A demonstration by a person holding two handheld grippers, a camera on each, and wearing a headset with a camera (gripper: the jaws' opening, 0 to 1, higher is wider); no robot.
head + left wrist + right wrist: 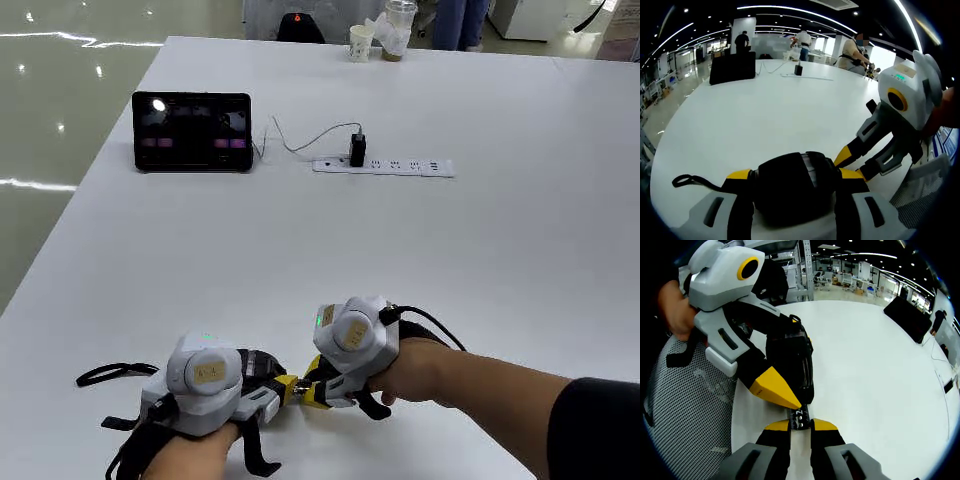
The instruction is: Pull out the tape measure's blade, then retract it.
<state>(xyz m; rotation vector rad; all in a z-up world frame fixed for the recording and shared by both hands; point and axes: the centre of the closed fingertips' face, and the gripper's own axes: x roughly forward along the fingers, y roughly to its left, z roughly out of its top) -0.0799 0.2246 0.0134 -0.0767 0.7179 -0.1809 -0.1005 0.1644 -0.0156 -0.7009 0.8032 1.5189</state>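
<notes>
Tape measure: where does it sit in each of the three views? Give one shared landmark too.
Head view: tape measure at bottom centre, a black case near the lower edge.
Left gripper view: bottom centre, case clamped in the left gripper.
Right gripper view: case just left of centre; its blade is pinched by the right gripper below.
Shared landmark: the black tablet in the background.
</notes>
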